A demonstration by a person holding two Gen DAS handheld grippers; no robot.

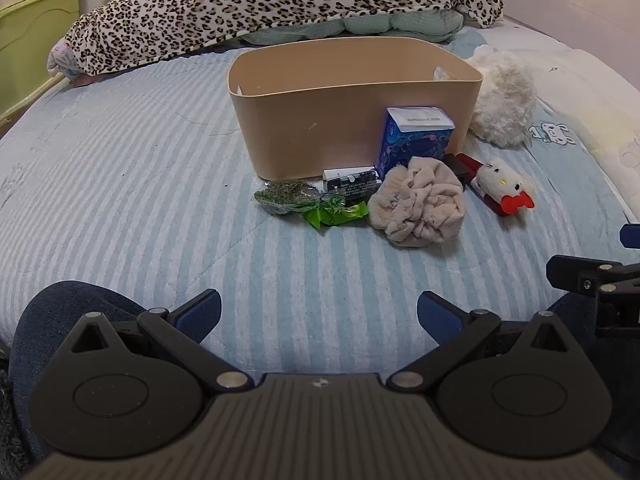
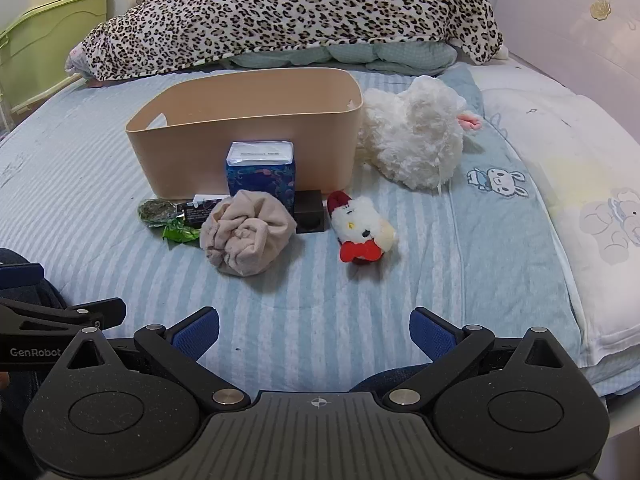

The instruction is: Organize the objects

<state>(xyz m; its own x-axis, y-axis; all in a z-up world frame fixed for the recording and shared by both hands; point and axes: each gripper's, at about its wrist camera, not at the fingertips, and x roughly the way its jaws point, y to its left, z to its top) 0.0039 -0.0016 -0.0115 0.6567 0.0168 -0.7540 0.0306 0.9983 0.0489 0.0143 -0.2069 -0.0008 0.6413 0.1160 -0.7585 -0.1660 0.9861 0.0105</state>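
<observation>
A tan plastic bin (image 1: pixel 320 128) (image 2: pixel 224 136) stands on the striped bed. In front of it lie a blue tissue pack (image 1: pixel 416 140) (image 2: pixel 262 176), a crumpled beige cloth (image 1: pixel 420 204) (image 2: pixel 248 232), a green snack packet (image 1: pixel 308 202) (image 2: pixel 170 222), a small black packet (image 1: pixel 352 184) (image 2: pixel 198 210), a dark box (image 2: pixel 310 212) and a Hello Kitty plush (image 1: pixel 502 190) (image 2: pixel 362 228). My left gripper (image 1: pixel 319 316) is open and empty, well short of the pile. My right gripper (image 2: pixel 315 330) is open and empty, also near the bed's front.
A white fluffy plush (image 1: pixel 504 100) (image 2: pixel 412 132) lies right of the bin. A leopard-print blanket (image 1: pixel 280 0) (image 2: pixel 288 16) is heaped behind. A white pillow (image 2: pixel 580 208) lies at right. A green cabinet (image 1: pixel 32 48) stands at left. Blue-clad knees (image 1: pixel 60 312) show below.
</observation>
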